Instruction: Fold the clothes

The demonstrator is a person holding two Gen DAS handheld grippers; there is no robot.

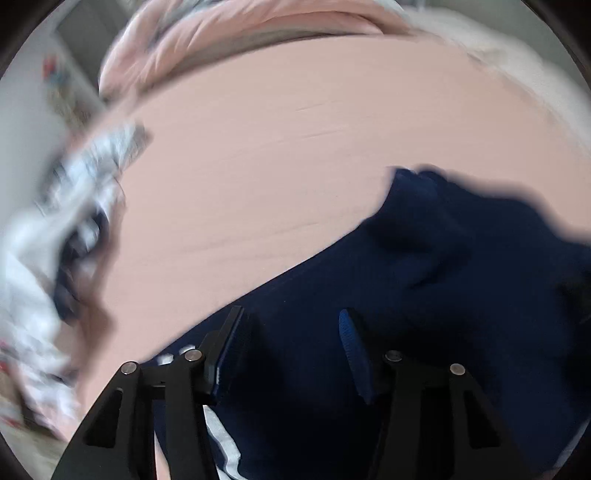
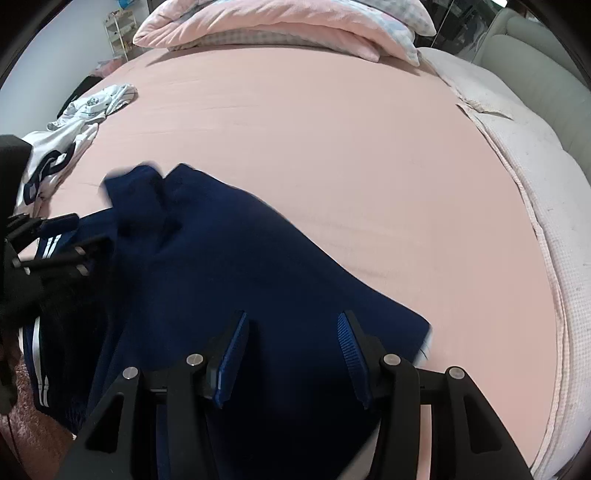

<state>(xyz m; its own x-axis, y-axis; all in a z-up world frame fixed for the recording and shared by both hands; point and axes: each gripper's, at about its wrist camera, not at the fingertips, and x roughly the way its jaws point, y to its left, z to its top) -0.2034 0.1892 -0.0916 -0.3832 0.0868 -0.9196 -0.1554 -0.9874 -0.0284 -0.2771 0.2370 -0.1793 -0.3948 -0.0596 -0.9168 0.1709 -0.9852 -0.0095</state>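
Observation:
A navy blue garment [image 2: 229, 266] with white side stripes [image 2: 48, 251] lies on the pink bed sheet [image 2: 332, 147]. It also shows in the left wrist view [image 1: 443, 277], blurred. My right gripper [image 2: 291, 350] is open just above the garment's near part, nothing between its blue pads. My left gripper [image 1: 288, 347] is open over the garment's left part, near the stripes [image 1: 221, 443]. The left gripper also shows at the left edge of the right wrist view [image 2: 55, 240], beside the stripes.
A heap of white clothes with dark print [image 2: 74, 129] lies at the bed's left edge, blurred in the left wrist view [image 1: 55, 240]. Folded pink bedding and pillows [image 2: 280, 29] sit at the far end. A white mattress edge [image 2: 535, 184] runs along the right.

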